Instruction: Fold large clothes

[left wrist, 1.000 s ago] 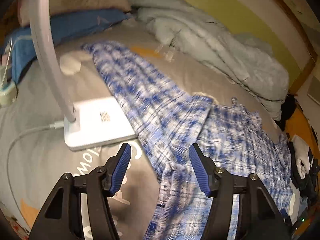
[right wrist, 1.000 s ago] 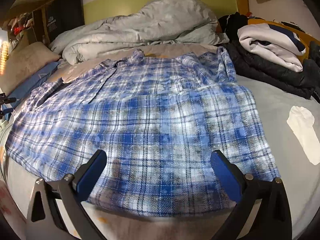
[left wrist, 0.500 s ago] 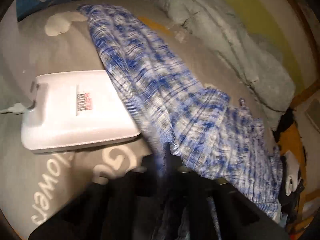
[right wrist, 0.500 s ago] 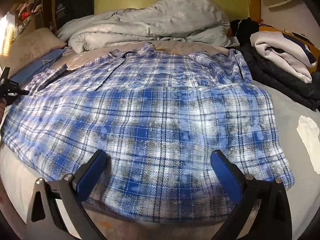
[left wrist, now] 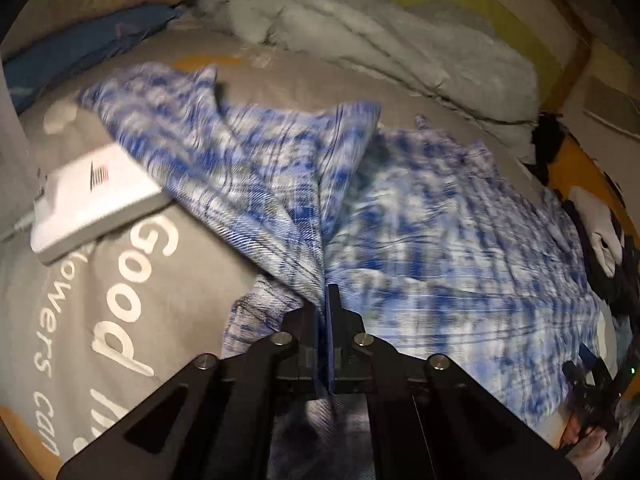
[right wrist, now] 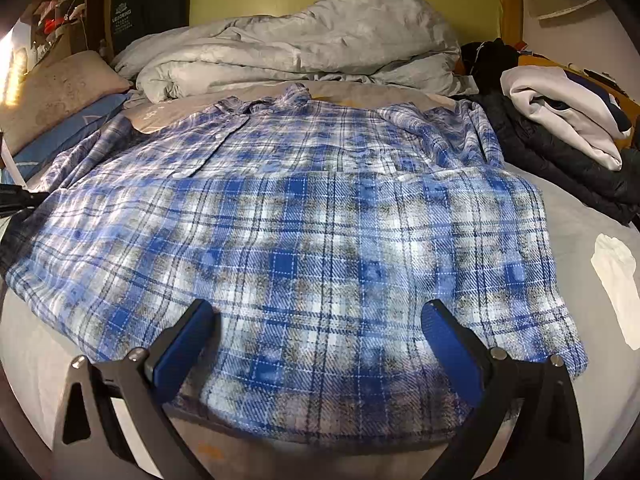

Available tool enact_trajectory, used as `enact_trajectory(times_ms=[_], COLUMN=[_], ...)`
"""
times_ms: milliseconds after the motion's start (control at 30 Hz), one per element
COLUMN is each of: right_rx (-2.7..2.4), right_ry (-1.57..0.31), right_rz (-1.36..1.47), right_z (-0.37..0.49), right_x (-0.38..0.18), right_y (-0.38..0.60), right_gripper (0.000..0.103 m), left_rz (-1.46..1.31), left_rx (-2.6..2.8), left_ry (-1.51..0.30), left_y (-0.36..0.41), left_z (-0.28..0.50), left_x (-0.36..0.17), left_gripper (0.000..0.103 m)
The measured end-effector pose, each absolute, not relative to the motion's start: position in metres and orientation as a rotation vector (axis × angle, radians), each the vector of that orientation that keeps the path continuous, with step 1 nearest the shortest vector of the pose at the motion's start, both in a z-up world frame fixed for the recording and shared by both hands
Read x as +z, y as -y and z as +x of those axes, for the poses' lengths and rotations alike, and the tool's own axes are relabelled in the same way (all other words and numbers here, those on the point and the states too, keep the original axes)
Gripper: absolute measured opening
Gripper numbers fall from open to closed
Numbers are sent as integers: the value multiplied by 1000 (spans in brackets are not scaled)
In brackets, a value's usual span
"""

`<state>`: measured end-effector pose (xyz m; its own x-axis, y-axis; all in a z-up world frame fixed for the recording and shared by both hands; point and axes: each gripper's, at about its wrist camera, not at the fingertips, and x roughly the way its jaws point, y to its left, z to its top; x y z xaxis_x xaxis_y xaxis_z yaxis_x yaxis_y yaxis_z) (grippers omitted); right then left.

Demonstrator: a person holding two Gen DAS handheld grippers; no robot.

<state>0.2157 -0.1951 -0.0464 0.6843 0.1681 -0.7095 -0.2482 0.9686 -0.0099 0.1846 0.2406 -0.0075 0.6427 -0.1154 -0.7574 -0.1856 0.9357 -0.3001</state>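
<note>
Left gripper (left wrist: 325, 312): jaws pressed together, pinching a ridge of the blue plaid flannel shirt (right wrist: 312, 232) at lower centre of the left wrist view. They have just been closing, and the cloth is between the pads. From the pinch point the fabric rises in a taut fold toward the upper centre of the frame; picture is motion-blurred, so whether the pinch takes the side seam or the sleeve base I cannot tell.

Right gripper (right wrist: 316, 344): jaws spread wide, nothing between them, poised over the shirt hem at the bottom of the right wrist view. Contact with the cloth cannot be judged.

Shirt lies spread flat, collar toward the top of the frame, across the grey printed bedsheet (left wrist: 100, 288). A white flat device (left wrist: 92, 196) with a cable sits at left of the left wrist view, just beside the shirt's edge, possibly overlapped by it. A rumpled grey duvet (right wrist: 304, 48) lies beyond the collar; piled dark and white garments (right wrist: 560, 120) sit at upper right.

Judgement: first fold begun, side or sleeve being taken inward. Next move calls for carrying the pinched edge across the body panel toward frame right, keeping it clear of the white device, while the right gripper holds or smooths the hem.
</note>
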Motion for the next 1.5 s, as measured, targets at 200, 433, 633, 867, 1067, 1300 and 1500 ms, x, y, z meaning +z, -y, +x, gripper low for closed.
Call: enact_trajectory(times_ms=[200,433,633,867,1067,1300,1500], right_rx=[233,224,219,218,216,213,210], right_ry=[-780,-775,-774,-774,-774,-769,-768], right_rz=[-111,-124,-125,-125,-126,-125,-126], right_z=[214,213,213,213,212,210,208], right_x=[-47,-47,-48,-47,-47,-46,-46], right_y=[196,197,198,196,196,198,197], right_gripper=[103,103,103,103,103,103,103], left_rz=[-552,-796,-687,-424,-336,-374,-644], left_rx=[105,112,120,13,-149,-146,14], left_ry=[-771,-791,-681,-577,-802,-726,-724], left_y=[-290,-346,-341,-266,-160,-172,-251], left_z=[182,210,204,193,192,163,172], left_x=[6,-22,-1,57,9,23,9], left_gripper=[64,59,2,2,5,46,62])
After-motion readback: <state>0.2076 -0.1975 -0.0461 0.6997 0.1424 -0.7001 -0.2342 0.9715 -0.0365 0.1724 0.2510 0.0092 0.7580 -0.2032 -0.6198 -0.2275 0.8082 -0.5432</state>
